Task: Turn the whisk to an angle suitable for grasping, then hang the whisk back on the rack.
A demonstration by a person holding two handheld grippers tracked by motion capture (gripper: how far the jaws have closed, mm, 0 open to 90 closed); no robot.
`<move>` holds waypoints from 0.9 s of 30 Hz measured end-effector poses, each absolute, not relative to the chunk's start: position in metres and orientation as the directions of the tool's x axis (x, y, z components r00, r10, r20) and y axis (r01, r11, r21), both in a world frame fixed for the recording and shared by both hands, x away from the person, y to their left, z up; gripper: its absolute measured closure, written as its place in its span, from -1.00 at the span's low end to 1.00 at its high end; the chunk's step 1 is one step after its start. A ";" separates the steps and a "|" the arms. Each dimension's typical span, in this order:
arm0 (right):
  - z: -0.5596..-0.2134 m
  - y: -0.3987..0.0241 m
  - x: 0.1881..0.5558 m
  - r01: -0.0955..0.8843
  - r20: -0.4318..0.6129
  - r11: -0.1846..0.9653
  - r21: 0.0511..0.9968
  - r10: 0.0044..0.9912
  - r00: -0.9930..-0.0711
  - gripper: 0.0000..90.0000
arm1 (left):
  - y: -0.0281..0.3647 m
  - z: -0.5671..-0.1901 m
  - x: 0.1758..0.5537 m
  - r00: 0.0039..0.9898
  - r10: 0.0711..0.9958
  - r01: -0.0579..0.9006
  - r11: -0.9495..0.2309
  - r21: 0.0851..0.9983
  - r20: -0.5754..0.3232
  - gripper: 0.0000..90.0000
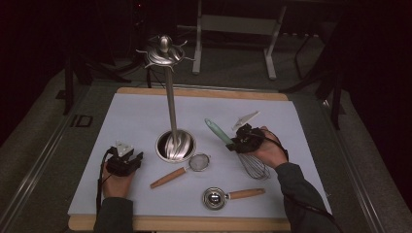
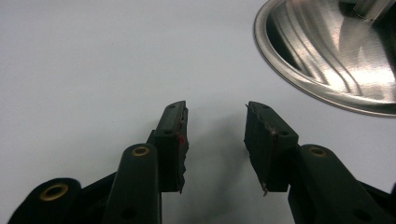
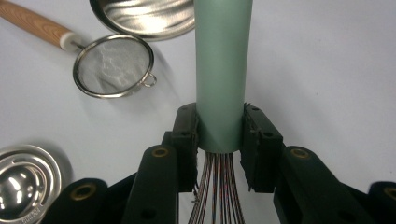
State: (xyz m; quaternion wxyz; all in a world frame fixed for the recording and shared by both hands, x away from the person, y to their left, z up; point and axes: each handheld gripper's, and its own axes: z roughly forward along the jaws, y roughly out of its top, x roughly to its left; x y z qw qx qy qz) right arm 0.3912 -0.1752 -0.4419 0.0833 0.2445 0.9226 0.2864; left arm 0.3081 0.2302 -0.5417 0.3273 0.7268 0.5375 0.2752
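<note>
On the left of the white mat (image 1: 136, 111) we see the left gripper (image 1: 132, 159) resting low, its jaws parted with nothing between them; in the left gripper view they frame bare mat, with the rim of the stand's steel base (image 2: 327, 56) up to the right.

Next comes the stand (image 1: 171, 97), a tall pole rising from that round base (image 1: 175, 145) to a hooked crown. Just right of the base lies a small sieve (image 1: 199, 162) with a wooden handle running down-left. Below it lies a steel scoop (image 1: 214, 198), its wooden handle pointing right.

Right of these, the right gripper (image 1: 237, 143) holds the whisk (image 1: 233, 145). Its jaws stand about half open, yet both pads press on the green handle (image 3: 223, 70) just where the wires (image 3: 219, 186) leave it. From above, the handle slants up-left toward the stand and the wire head (image 1: 253, 166) sits below the right hand (image 1: 268, 150), with its shadow on the mat. In the right gripper view the sieve (image 3: 113, 65) and scoop (image 3: 25, 182) lie on the mat to the left of the handle.
</note>
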 end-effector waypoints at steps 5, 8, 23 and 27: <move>-0.436 -0.176 0.389 0.397 -0.013 0.693 0.601 0.505 -0.863 0.54 | 0.230 -0.542 0.308 0.271 0.961 0.601 -0.209 0.771 0.049 0.32; -0.433 -0.177 0.387 0.385 -0.015 0.677 0.628 0.505 -0.863 0.54 | 0.230 -0.542 0.308 0.270 0.962 0.602 -0.208 0.771 0.048 0.32; -0.416 -0.178 0.378 0.331 -0.032 0.594 0.733 0.516 -0.856 0.54 | 0.230 -0.542 0.308 0.270 0.962 0.600 -0.208 0.772 0.049 0.32; -0.412 -0.176 0.375 0.314 -0.042 0.586 0.747 0.513 -0.857 0.54 | 0.230 -0.542 0.308 0.269 0.962 0.601 -0.208 0.771 0.050 0.32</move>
